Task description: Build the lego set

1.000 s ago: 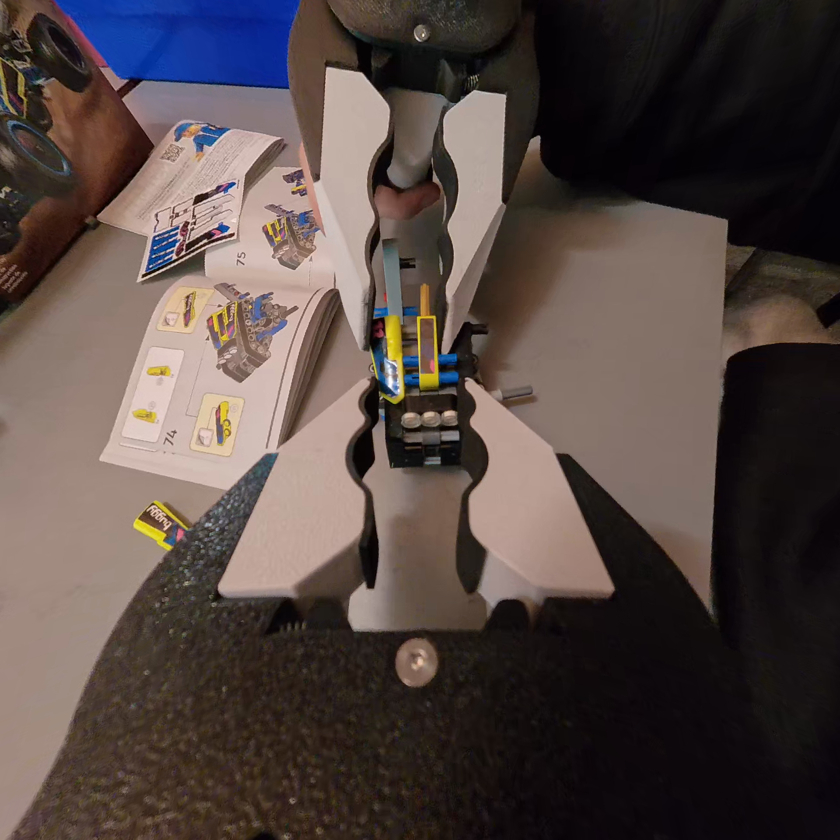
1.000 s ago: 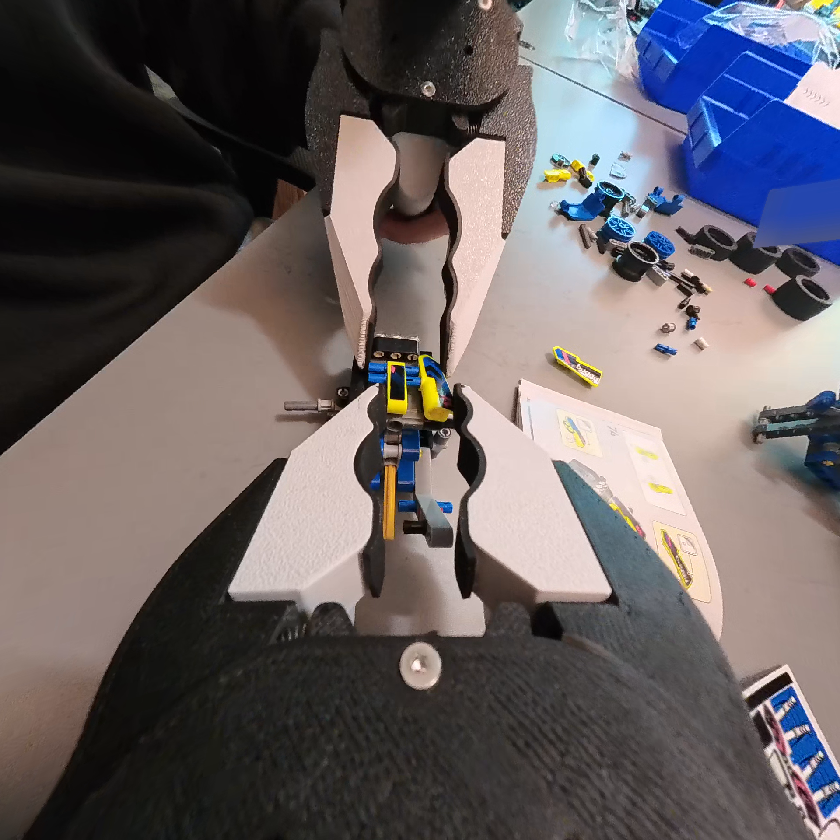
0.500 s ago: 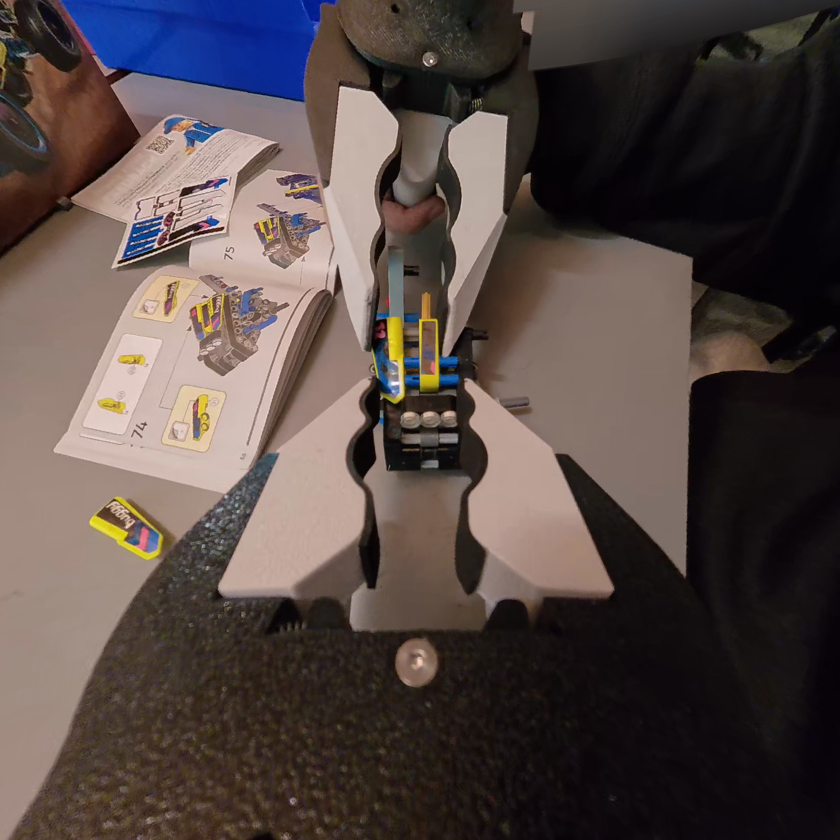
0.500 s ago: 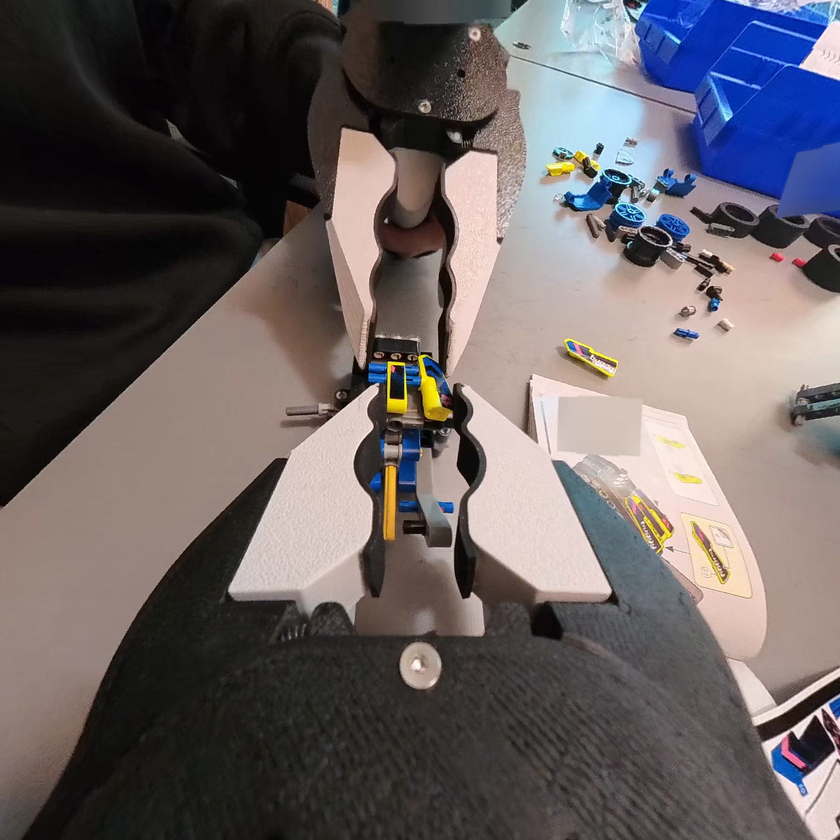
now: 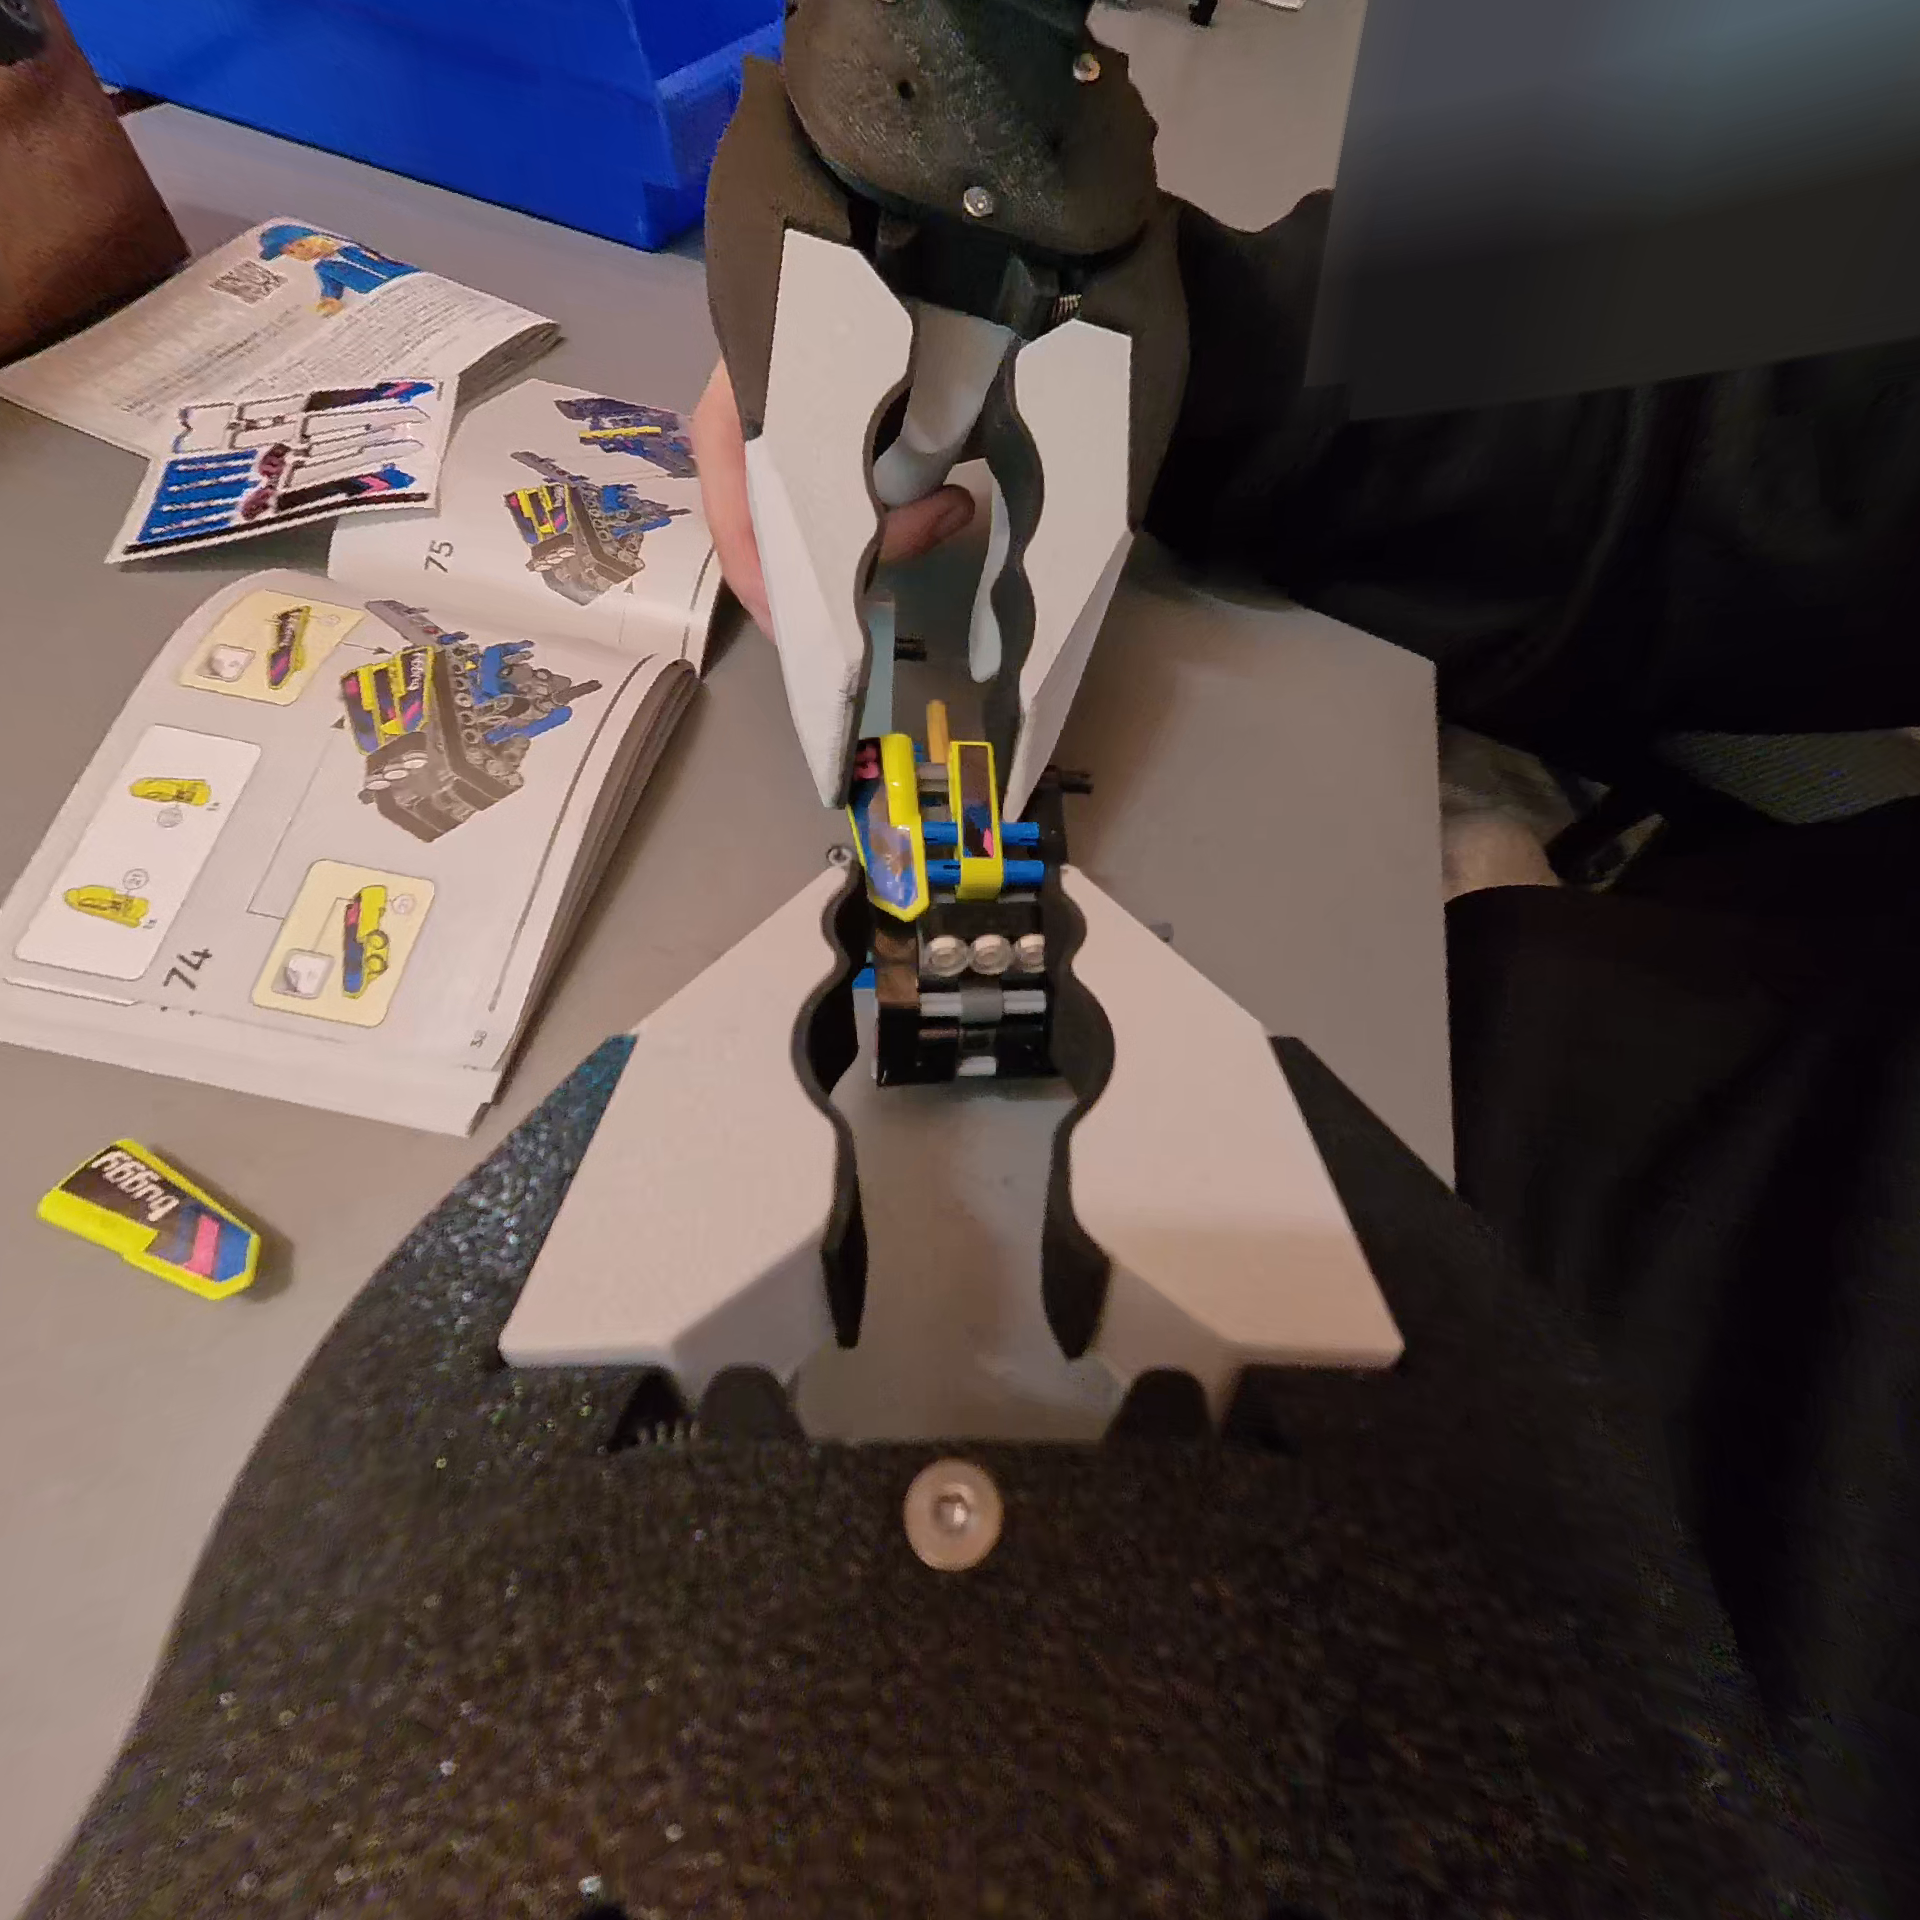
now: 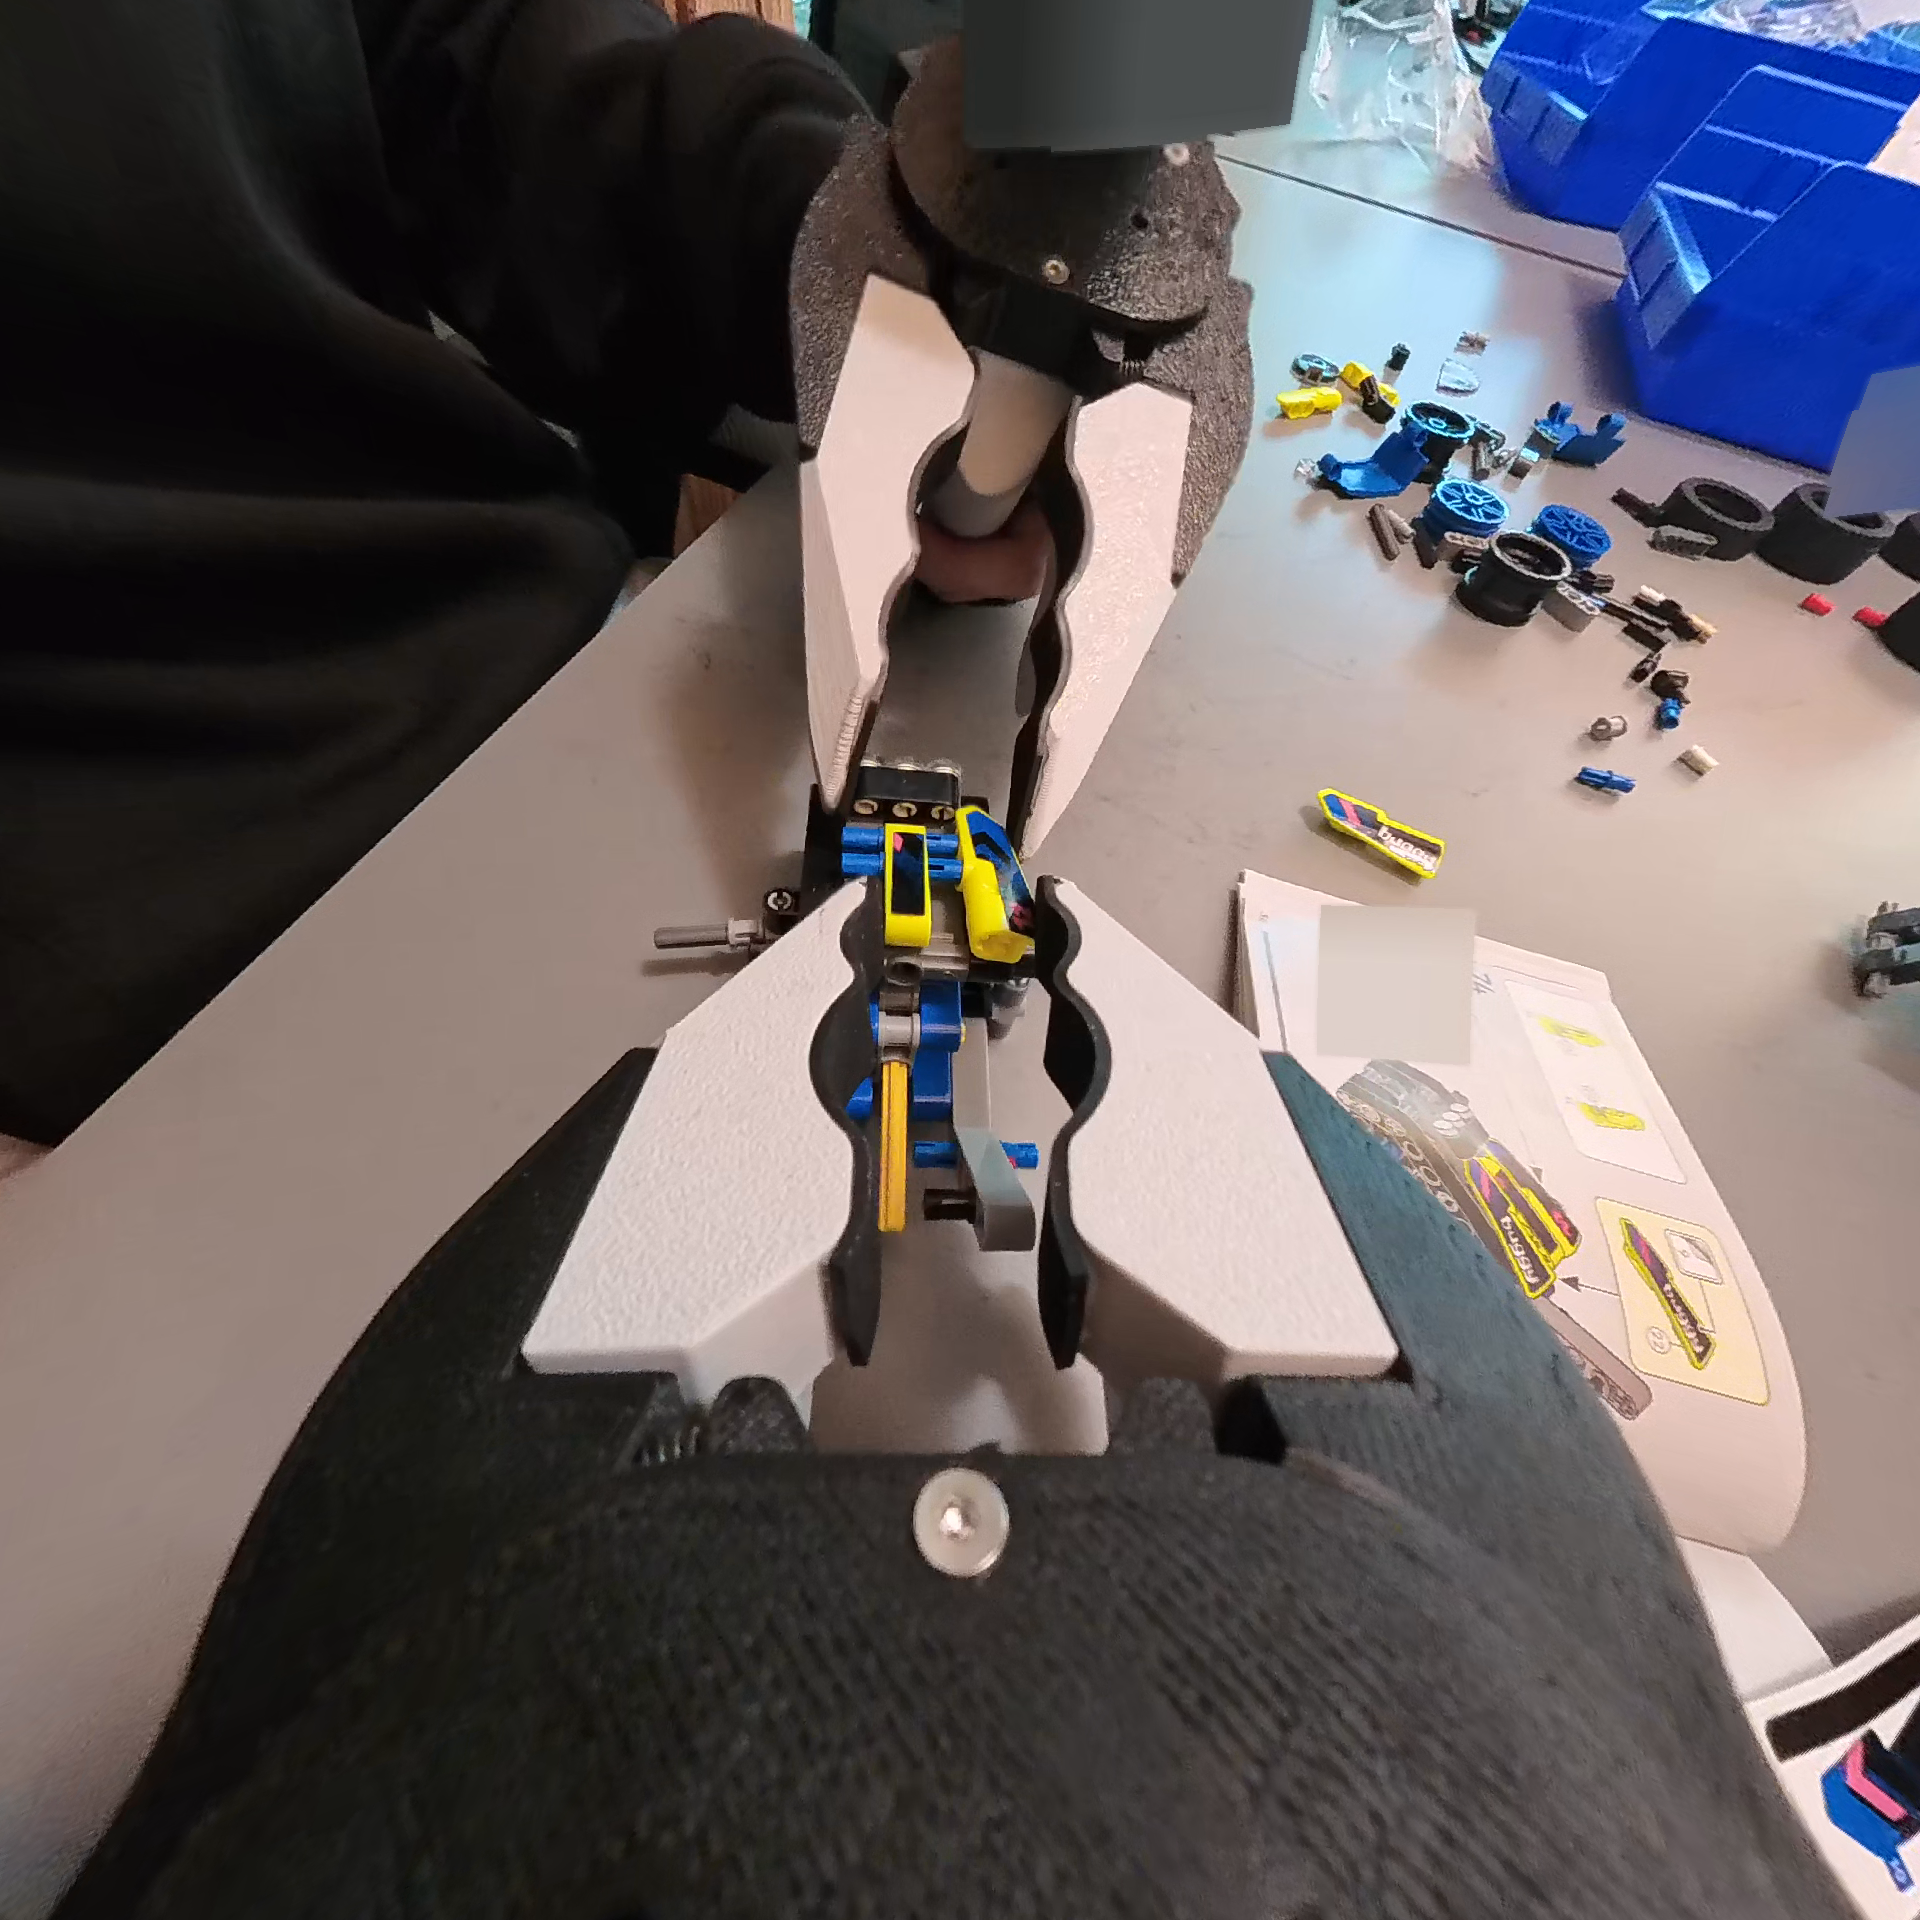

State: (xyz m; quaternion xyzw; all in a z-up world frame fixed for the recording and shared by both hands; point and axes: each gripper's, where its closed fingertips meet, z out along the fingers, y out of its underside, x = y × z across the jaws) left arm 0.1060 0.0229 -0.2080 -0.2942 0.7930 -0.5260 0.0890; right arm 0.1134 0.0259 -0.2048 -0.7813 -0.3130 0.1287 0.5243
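The brick-built model (image 5: pixel 961 925) sits near the counter's (image 6: pixel 436 935) front edge, gripped from opposite ends: the left gripper (image 5: pixel 961 997) is clenched on its black end, the right gripper (image 6: pixel 956 997) on its blue and yellow end. A person's dark sleeve (image 6: pixel 312 468) lies past that edge. To the far side lie an open instruction booklet (image 5: pixel 312 831), a loose yellow panel (image 5: pixel 151 1221), scattered wheels and small parts (image 6: pixel 1507 540), then blue bins (image 6: pixel 1766 260). Bare grey counter lies between booklet and parts.
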